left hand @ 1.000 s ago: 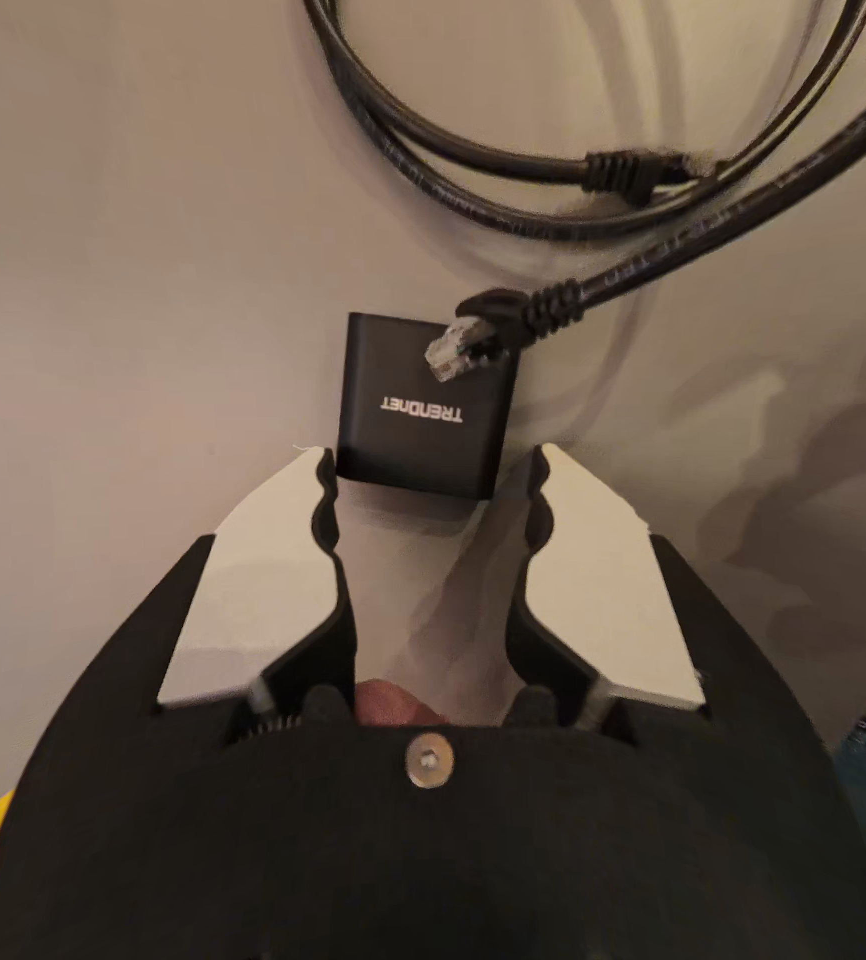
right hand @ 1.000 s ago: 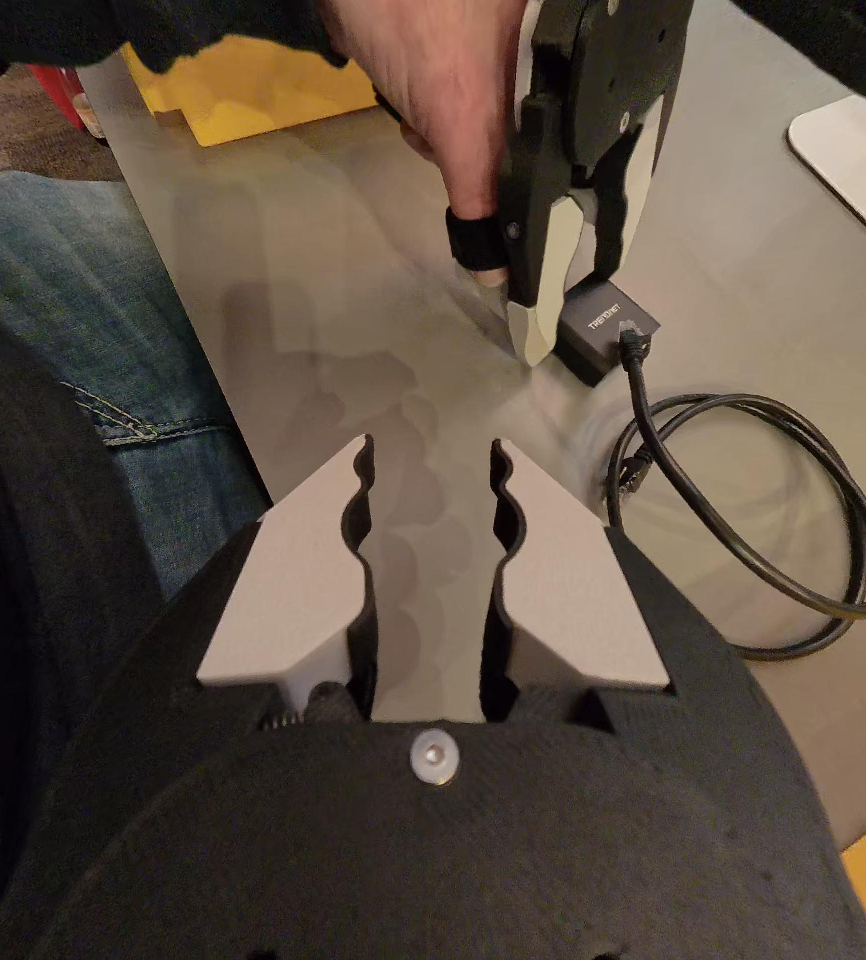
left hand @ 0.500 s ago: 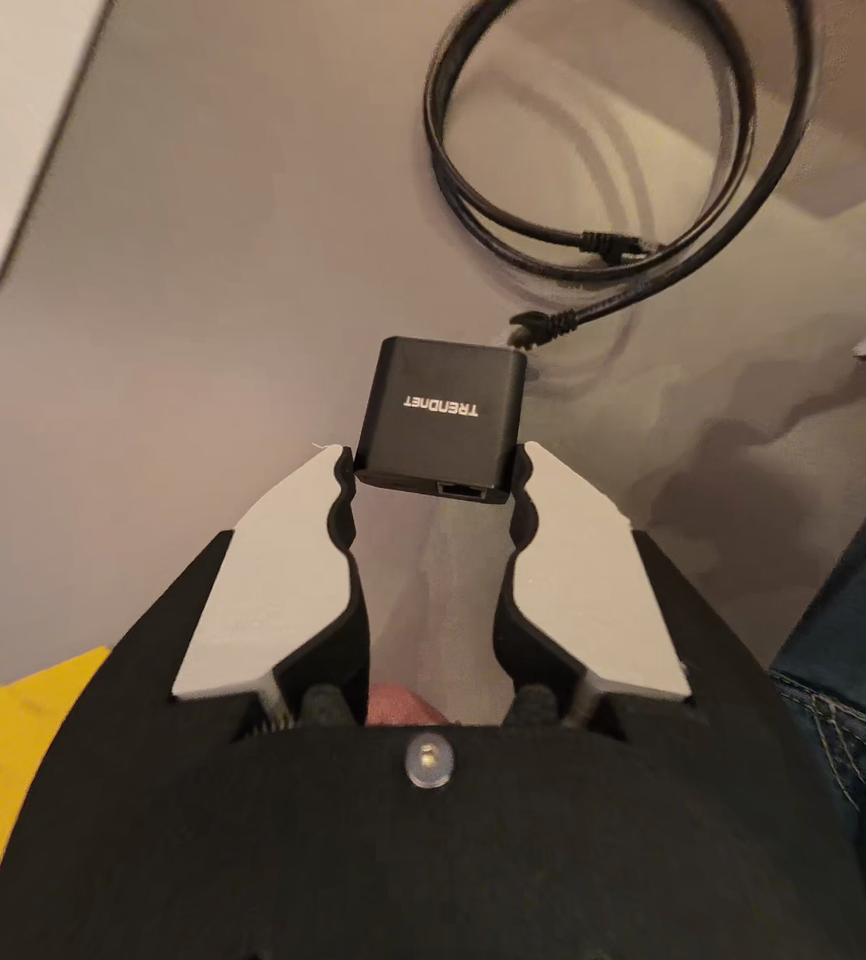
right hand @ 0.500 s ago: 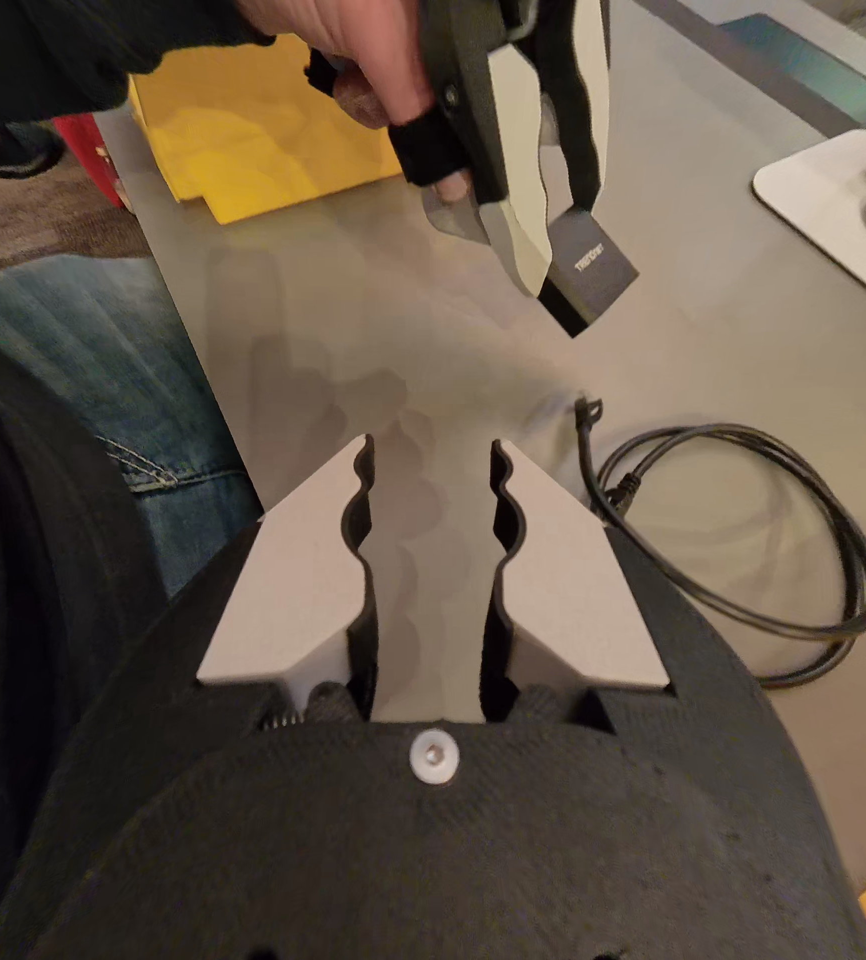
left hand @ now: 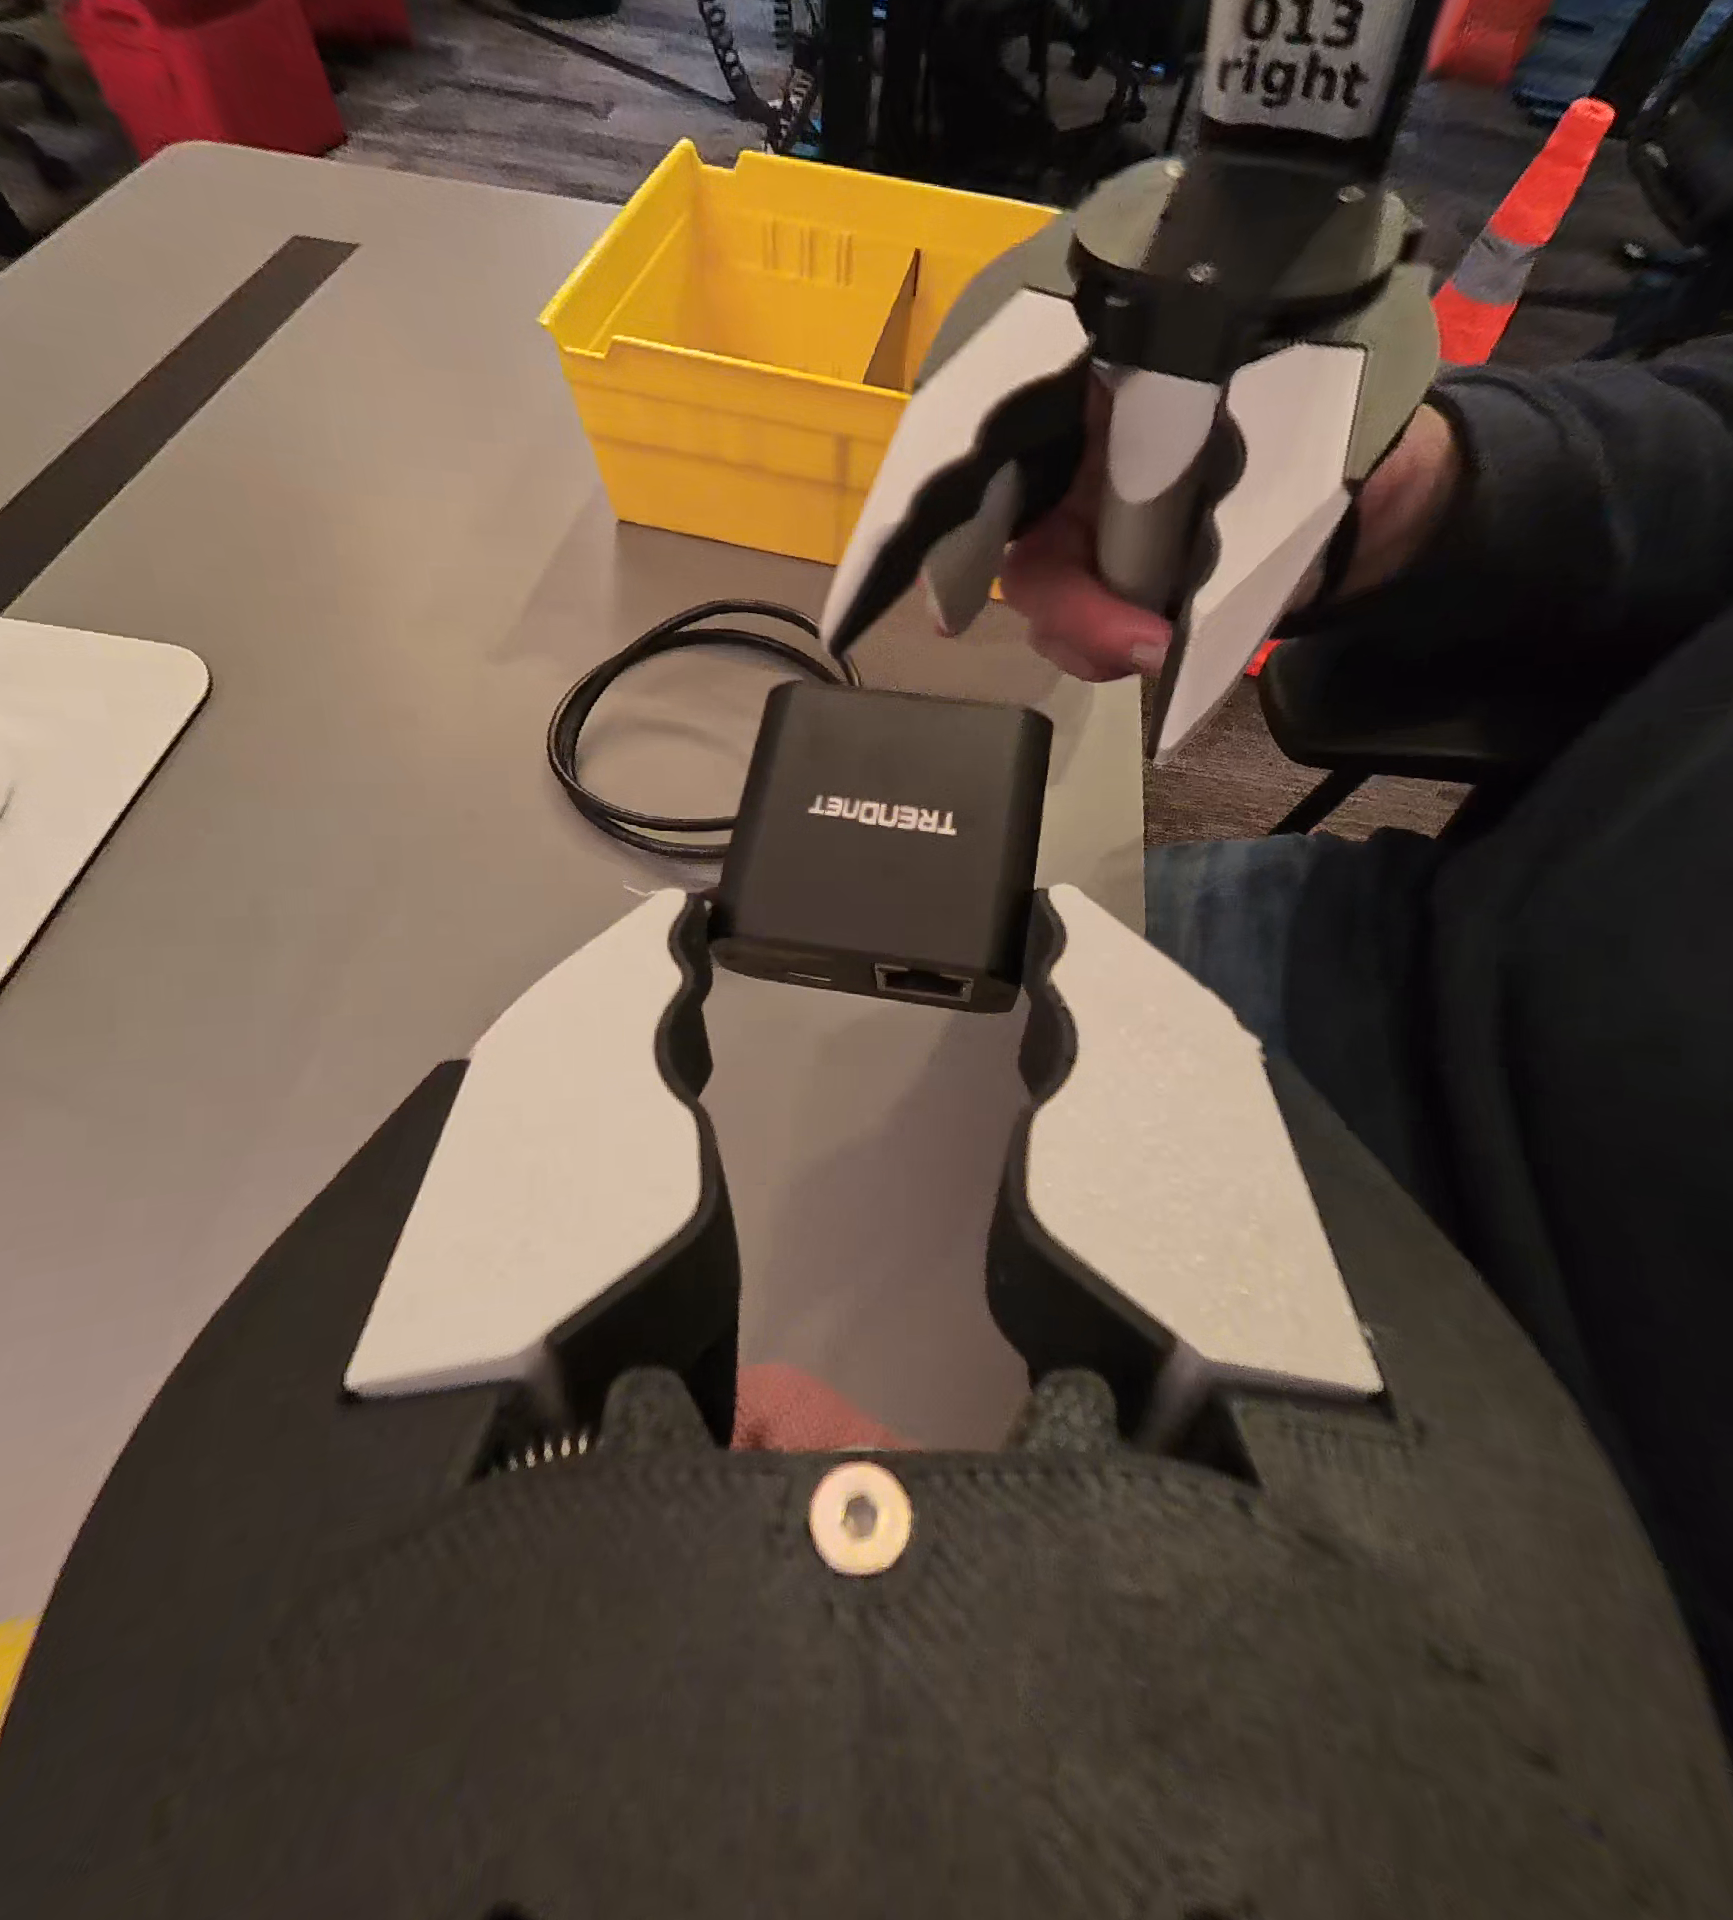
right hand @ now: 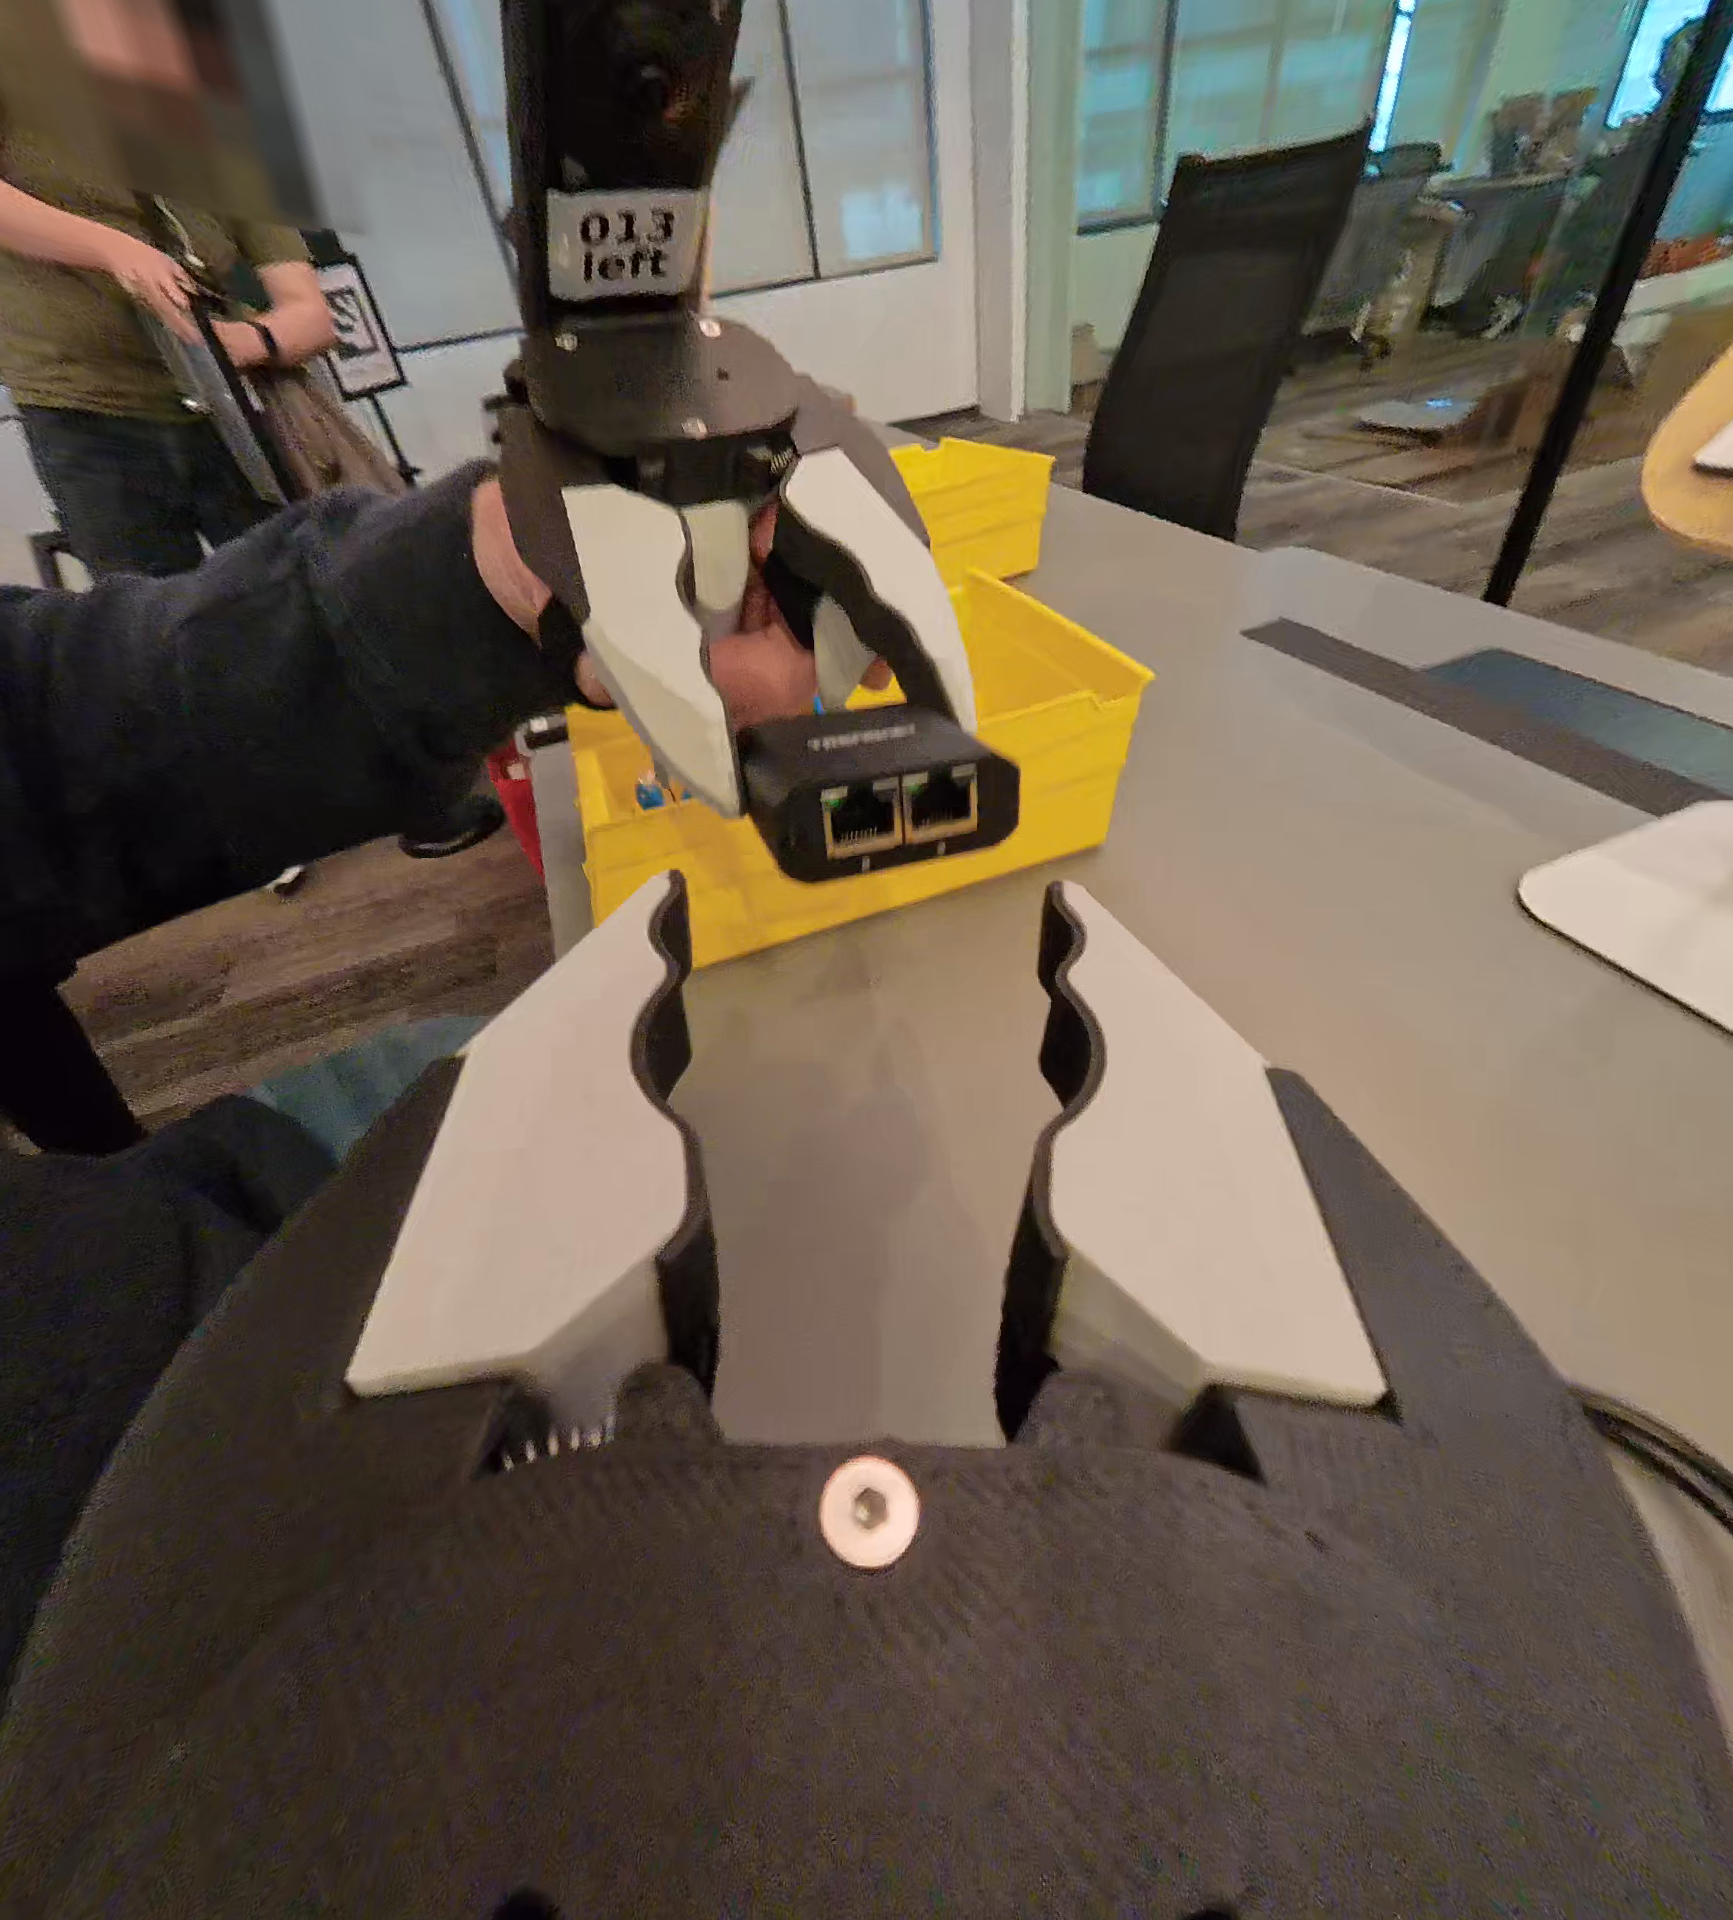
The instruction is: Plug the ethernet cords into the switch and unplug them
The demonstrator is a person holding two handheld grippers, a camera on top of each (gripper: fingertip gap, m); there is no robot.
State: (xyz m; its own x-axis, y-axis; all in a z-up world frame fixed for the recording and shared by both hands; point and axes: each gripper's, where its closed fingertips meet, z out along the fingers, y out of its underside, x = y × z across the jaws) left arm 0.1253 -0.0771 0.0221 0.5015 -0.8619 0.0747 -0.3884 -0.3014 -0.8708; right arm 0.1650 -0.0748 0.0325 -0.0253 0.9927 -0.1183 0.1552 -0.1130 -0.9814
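My left gripper (left hand: 867,920) is shut on the near end of the small black switch (left hand: 888,826) and holds it in the air above the grey table (left hand: 270,727). In the right wrist view the switch (right hand: 883,805) shows two empty ports facing my right gripper (right hand: 864,902), which is open and empty just short of it. The left gripper (right hand: 846,748) shows there too, and the right gripper (left hand: 1002,686) shows in the left wrist view, beyond the switch. The black ethernet cord (left hand: 623,727) lies coiled on the table, unplugged; part of it shows at the right edge (right hand: 1714,1507).
A yellow bin (left hand: 768,384) stands on the table behind the cord, and another yellow bin (right hand: 1059,707) behind the switch. A white base plate (right hand: 1672,914) lies to the right. A black chair (right hand: 1226,332) and a standing person (right hand: 114,260) are beyond the table. There is about 5 cm between the tips of the two grippers. Both grippers' tips are roughly 40 cm from the white base plate (right hand: 1672,914).
The left gripper closed on the switch, lifted it off the table and tipped it level; the cord's plug stayed on the table. The right gripper rose to face the ports and opened wider.
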